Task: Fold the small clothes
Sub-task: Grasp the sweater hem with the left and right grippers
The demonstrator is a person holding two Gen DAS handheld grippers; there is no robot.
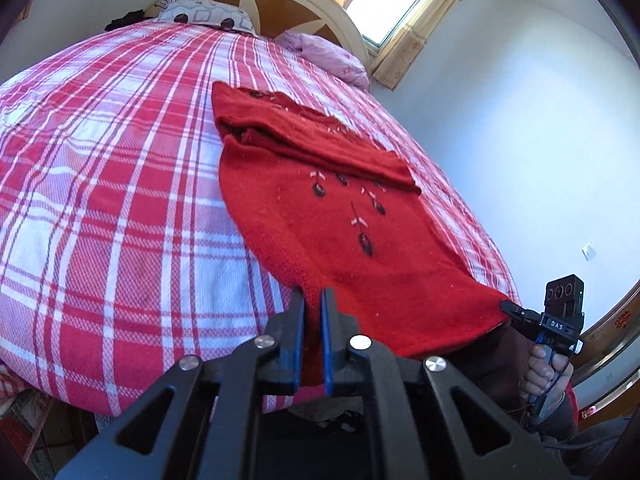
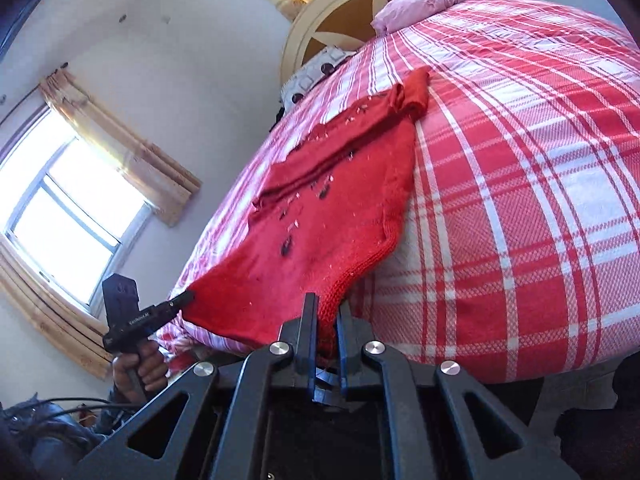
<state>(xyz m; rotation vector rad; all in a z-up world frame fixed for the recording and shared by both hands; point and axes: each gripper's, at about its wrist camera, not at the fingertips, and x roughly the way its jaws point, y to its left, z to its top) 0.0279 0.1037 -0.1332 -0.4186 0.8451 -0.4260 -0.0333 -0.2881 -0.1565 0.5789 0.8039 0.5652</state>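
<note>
The left gripper (image 1: 312,300) was clamped on the near hem of the red knitted sweater (image 1: 332,216), its blue-lined fingers (image 1: 298,344) pinching the ribbed edge between them. The right gripper (image 2: 324,308) was likewise closed on that hem, at the opposite corner, with red knit bunched between its jaws.

Each view showed the other tool. The left wrist view caught the right gripper (image 1: 514,310) at the sweater's far hem corner, its tip biting the cloth, with a person's hand (image 1: 542,372) wrapped round the handle below. The right wrist view caught the left gripper (image 2: 182,300) nipping its corner, and the hand (image 2: 140,368) gripping its handle.

The sweater lay on the plaid bedspread (image 1: 104,168), its hem raised off the bed's near edge by both grippers, its body running away toward the headboard (image 1: 280,4). A sleeve was folded across the chest, and dark leaf embroidery (image 1: 362,236) showed below the fold.

Only the left wrist view showed a wall switch (image 1: 589,251) beyond the sweater. Only the right wrist view showed a curtained window (image 2: 60,224) on the wall beside the sweater. Both showed a patterned pillow (image 1: 204,14) and a pink bundle (image 1: 324,54) against the headboard.
</note>
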